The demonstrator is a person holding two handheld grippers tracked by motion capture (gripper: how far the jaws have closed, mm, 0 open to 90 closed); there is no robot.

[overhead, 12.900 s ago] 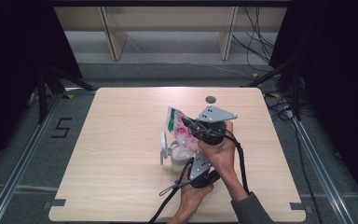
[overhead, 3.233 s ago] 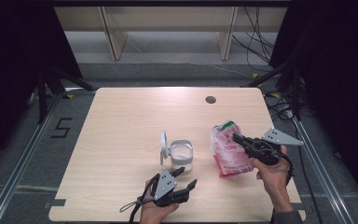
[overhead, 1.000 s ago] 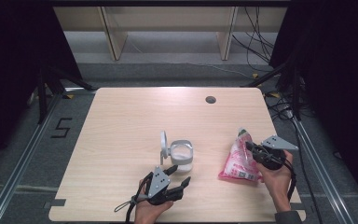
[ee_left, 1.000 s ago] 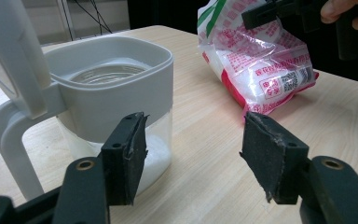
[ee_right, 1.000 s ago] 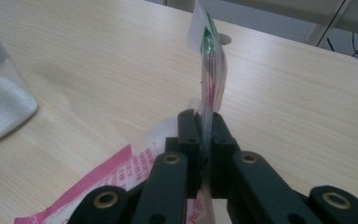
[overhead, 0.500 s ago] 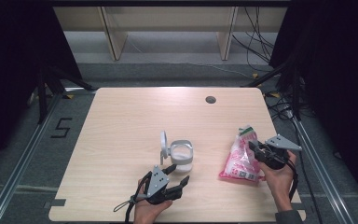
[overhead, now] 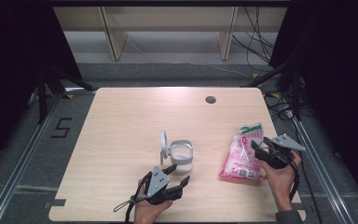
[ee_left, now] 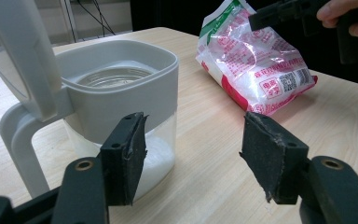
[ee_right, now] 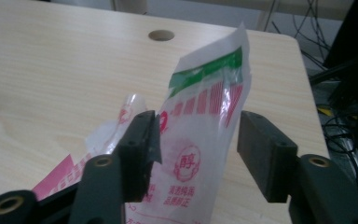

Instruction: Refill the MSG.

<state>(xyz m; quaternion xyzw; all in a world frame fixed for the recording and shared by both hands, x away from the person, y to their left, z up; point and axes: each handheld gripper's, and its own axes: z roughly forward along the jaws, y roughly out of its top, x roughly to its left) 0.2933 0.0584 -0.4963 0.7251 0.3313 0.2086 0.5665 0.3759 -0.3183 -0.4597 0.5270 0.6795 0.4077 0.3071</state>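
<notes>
1. The right gripper (overhead: 261, 148) had just been opening its jaws over the upper end of the pink-and-white bag (overhead: 242, 158). In the right gripper view the bag's green-striped top (ee_right: 209, 70) stood up between the spread pads, one pad about touching the film and the other clear of it, so the bag looked released.
2. The bag lay on the table (overhead: 121, 121) near its right edge, its long axis running from the person's side toward the far side, just left of the right gripper and well apart from the left one.
3. The left gripper (overhead: 176, 175) hung with jaws spread and nothing between them, pointing at the grey-rimmed container (overhead: 182, 155), which stood just beyond its tips at mid-table.
4. The container's flip lid (ee_left: 16, 51) stood open; white grains (ee_left: 156, 156) showed low inside its clear lower wall.
</notes>
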